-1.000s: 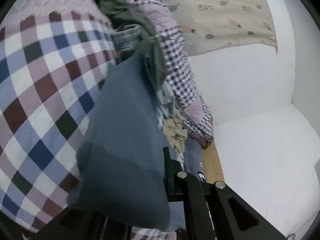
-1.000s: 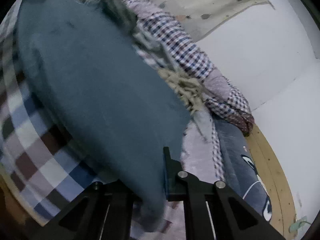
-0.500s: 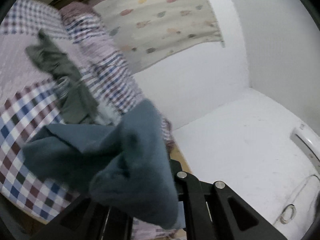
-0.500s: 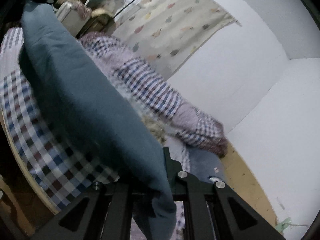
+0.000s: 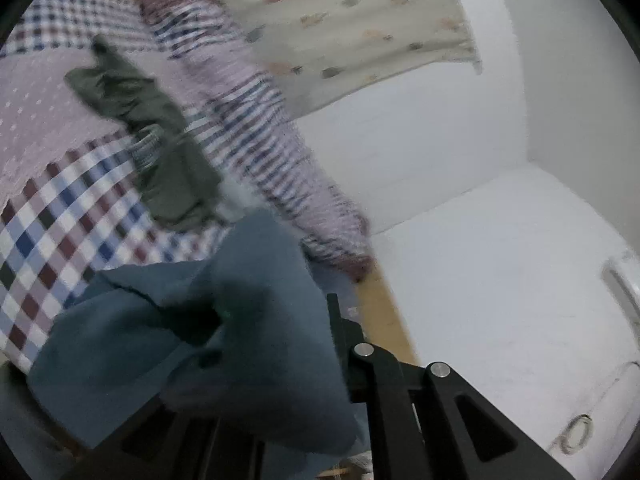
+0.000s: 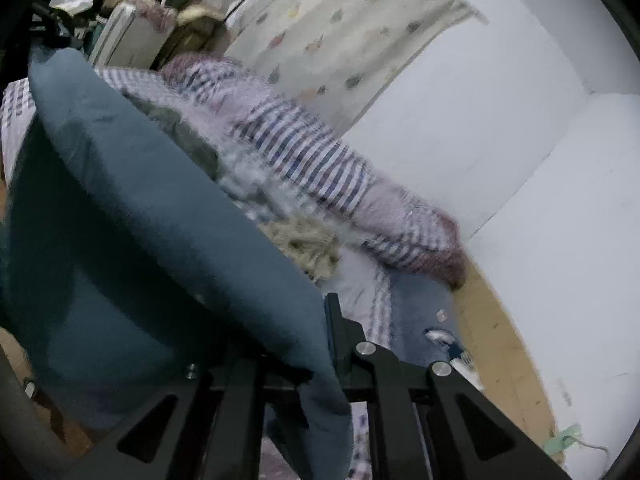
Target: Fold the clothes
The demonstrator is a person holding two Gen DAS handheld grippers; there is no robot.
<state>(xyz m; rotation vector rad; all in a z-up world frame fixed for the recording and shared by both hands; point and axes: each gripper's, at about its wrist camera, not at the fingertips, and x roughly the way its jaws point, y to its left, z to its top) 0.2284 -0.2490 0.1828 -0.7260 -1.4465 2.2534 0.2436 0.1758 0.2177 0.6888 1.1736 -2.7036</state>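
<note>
Teal cloth (image 5: 256, 320) hangs bunched from the left gripper (image 5: 320, 360), jaws clamped on it, above the checked bed (image 5: 60, 232); further right the right gripper (image 6: 316, 364) pinches the same cloth's taut edge.

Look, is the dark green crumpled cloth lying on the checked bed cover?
Yes, the dark green crumpled cloth lies on the checked bed cover.
</note>
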